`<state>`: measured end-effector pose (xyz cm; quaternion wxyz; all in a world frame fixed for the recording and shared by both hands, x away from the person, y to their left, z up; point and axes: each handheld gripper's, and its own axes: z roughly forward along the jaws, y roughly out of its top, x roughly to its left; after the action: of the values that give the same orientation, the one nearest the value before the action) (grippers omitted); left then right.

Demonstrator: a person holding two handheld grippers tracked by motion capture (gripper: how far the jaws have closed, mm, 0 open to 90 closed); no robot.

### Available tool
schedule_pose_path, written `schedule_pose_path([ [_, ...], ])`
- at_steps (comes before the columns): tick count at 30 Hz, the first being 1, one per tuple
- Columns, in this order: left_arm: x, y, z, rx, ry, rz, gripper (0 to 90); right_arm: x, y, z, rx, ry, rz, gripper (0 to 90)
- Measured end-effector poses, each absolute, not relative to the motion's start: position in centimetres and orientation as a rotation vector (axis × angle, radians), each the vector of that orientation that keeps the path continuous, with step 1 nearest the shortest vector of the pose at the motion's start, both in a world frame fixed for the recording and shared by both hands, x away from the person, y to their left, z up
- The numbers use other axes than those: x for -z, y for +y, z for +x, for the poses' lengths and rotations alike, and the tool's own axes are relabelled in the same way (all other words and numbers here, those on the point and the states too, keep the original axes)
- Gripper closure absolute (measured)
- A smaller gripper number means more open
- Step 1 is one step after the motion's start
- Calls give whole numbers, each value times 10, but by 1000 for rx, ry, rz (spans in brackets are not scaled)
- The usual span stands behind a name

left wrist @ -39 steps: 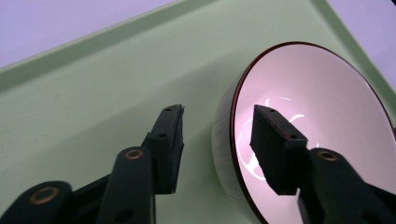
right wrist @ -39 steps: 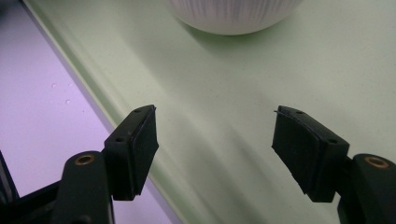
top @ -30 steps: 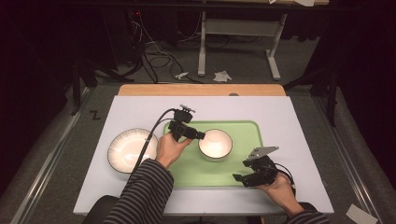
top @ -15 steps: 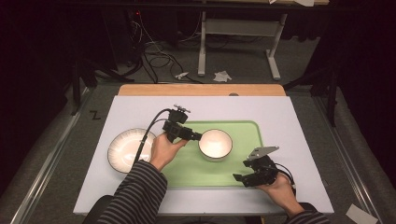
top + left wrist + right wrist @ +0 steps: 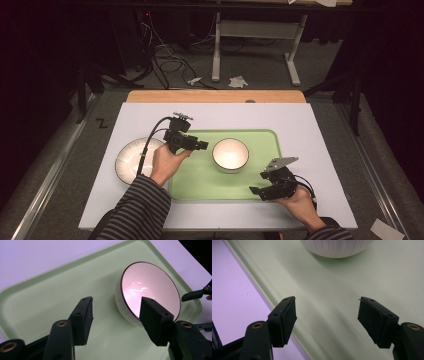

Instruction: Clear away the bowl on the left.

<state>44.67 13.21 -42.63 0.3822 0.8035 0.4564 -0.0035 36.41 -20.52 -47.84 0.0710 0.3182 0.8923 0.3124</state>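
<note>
My left tool jaws apart, hovering just left of the empty white bowl on the green tray, my right tool gaping wide over the tray's near rim, empty plate on the tabletop

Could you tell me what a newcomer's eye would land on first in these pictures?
Probably the white bowl, glowing under the light in the middle of the pale green tray on the white table. Next, the left gripper, jaws open, hovering just left of the bowl, while the right gripper, also open, sits at the tray's near right edge. A white plate lies left of the tray.
</note>
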Motion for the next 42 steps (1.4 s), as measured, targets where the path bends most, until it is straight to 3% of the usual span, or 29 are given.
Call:
schedule_pose_path([
  [24,426,164,405,-32,1161,2064,431,480,-205,365,-925,2688,952,326],
  [42,437,172,385,8,1166,2051,428,480,-204,365,-925,2691,954,326],
])
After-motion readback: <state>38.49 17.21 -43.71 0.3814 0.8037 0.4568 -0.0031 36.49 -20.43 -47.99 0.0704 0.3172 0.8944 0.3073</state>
